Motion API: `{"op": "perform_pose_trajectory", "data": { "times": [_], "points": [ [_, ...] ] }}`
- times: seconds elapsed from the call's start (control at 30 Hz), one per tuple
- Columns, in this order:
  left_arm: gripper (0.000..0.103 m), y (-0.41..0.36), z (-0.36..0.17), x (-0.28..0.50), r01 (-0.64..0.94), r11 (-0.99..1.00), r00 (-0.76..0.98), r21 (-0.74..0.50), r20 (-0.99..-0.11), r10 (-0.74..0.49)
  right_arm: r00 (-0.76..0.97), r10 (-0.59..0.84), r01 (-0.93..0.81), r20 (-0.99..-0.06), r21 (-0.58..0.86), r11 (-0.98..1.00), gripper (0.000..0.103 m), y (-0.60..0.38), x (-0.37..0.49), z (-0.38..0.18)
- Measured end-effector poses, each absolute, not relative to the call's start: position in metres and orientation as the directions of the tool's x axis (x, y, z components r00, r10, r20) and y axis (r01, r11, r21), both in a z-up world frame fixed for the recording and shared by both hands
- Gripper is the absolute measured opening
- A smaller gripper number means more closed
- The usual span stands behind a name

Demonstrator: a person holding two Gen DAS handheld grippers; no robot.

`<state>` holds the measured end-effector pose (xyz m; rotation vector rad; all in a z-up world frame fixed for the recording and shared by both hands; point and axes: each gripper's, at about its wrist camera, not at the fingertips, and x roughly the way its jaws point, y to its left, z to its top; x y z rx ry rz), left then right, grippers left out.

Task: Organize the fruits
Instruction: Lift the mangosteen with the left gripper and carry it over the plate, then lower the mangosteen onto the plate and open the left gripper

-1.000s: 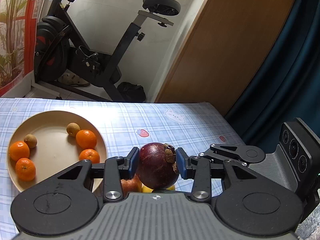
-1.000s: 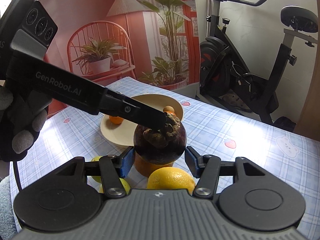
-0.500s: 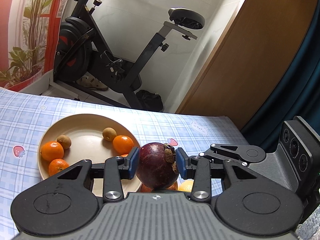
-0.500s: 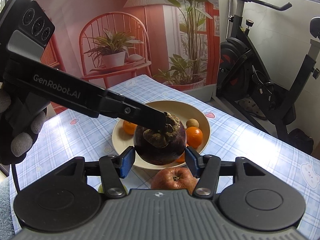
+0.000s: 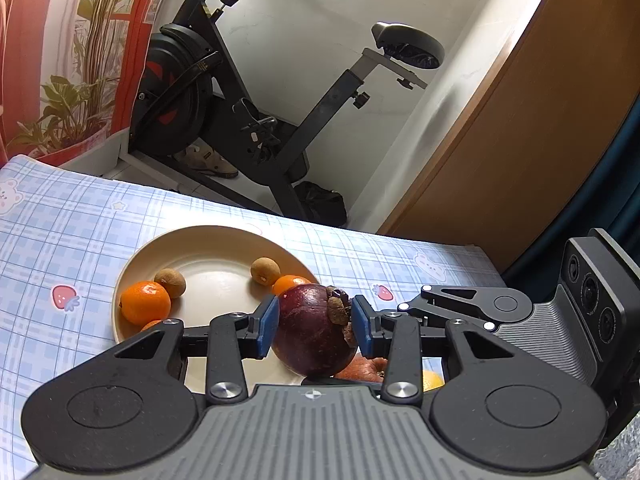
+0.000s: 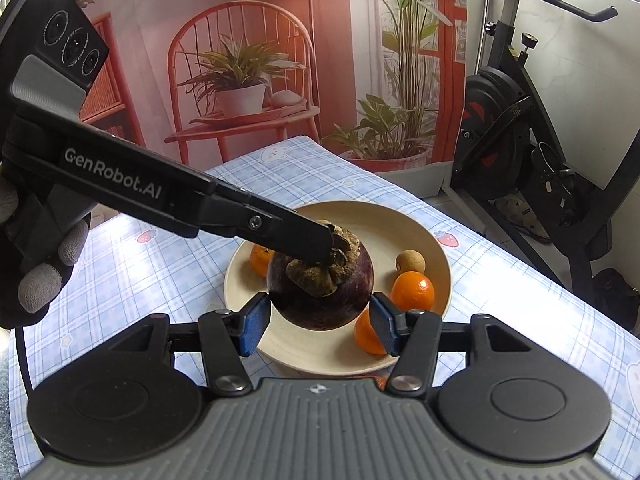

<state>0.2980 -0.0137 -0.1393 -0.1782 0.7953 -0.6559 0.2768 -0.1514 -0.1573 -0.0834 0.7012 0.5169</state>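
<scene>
My left gripper (image 5: 315, 326) is shut on a dark purple mangosteen (image 5: 312, 330) and holds it above the near rim of a beige plate (image 5: 208, 240). The plate holds several oranges (image 5: 145, 302) and two small brown fruits (image 5: 265, 271). In the right wrist view the mangosteen (image 6: 320, 294) hangs between the open jaws of my right gripper (image 6: 318, 326), whose pads do not touch it. The left gripper's finger (image 6: 280, 230) reaches in from the left. The plate (image 6: 434, 248) lies below.
An apple (image 5: 366, 368) and a yellow fruit (image 5: 432, 380) lie on the checked tablecloth (image 5: 60, 240) beneath my left gripper. An exercise bike (image 5: 240, 120) stands beyond the table's far edge. A gloved hand (image 6: 36, 264) holds the left gripper.
Both grippers have moved together with the mangosteen from over the loose fruits toward the plate, which now lies directly beneath. The left grip has held throughout.
</scene>
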Motion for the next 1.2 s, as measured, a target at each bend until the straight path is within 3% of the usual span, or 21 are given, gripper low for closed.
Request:
{"op": "perform_pose_trajectory", "data": {
  "times": [0.7, 0.8, 1.2],
  "points": [
    [0.041, -0.002, -0.166, 0.310, 0.424, 0.830, 0.508, -0.363, -0.663, -0.549, 0.588, 0.433, -0.491, -0.683, 0.124, 0.862, 0.054, -0.130, 0.307, -0.176],
    [0.041, 0.008, -0.170, 0.316, 0.378, 0.828, 0.499, -0.414, -0.662, -0.558, 0.588, 0.417, -0.512, -0.693, 0.079, 0.855, 0.054, -0.123, 0.308, -0.174],
    [0.040, 0.018, -0.162, 0.311, 0.357, 0.841, 0.523, -0.408, -0.658, -0.541, 0.572, 0.385, -0.526, -0.725, 0.036, 0.849, 0.054, -0.118, 0.303, -0.176]
  ]
}}
